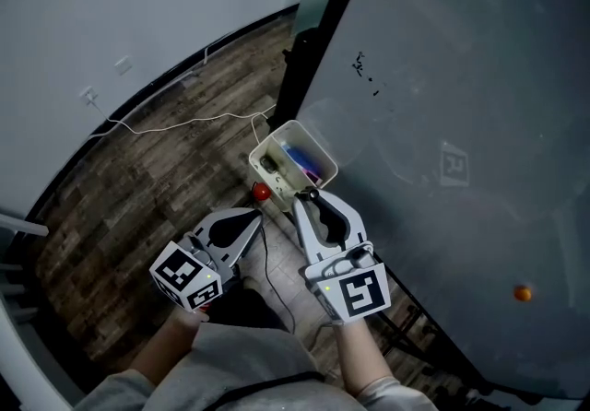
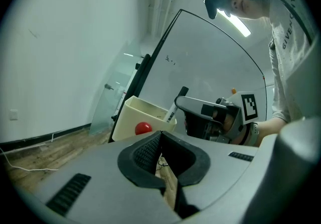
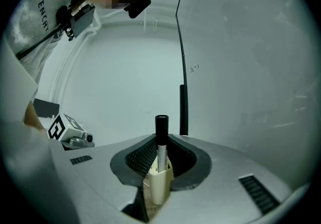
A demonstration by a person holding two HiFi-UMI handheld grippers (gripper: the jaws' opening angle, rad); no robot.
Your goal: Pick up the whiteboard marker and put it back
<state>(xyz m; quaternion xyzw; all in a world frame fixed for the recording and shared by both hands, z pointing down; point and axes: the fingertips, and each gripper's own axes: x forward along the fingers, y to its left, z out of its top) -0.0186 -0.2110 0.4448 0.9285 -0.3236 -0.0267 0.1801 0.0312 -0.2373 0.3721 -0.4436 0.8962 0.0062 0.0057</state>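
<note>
Presently the right claw (image 3: 161,150) is clamped on the whiteboard marker (image 3: 161,132). It holds the marker upright with the black cap on top. The barrel's lower end is at the cream holder box (image 1: 273,140) that hangs on the whiteboard (image 1: 442,77). In the left gripper view the barrel drops behind the box rim. I take it as partly inside, though I can't tell whether the end is seated or only resting on the lip.

The left claw (image 2: 160,133) is empty with its jaws together. It hangs beside the right one, near the red knob (image 2: 143,128) on the box front.

Risks as I read them:
- If I let go too soon, the marker leans on the rim, tips out and falls to the wooden floor (image 1: 138,188).
- A blue pen (image 1: 300,158) and other items already fill the box, so the barrel could jam on them and ride up.
- The right claw's fingers straddle the box corner, so spreading them wide or pushing lower could shove the box along the board or knock it loose.
- The left claw could nudge the box if it drifts sideways.
</note>
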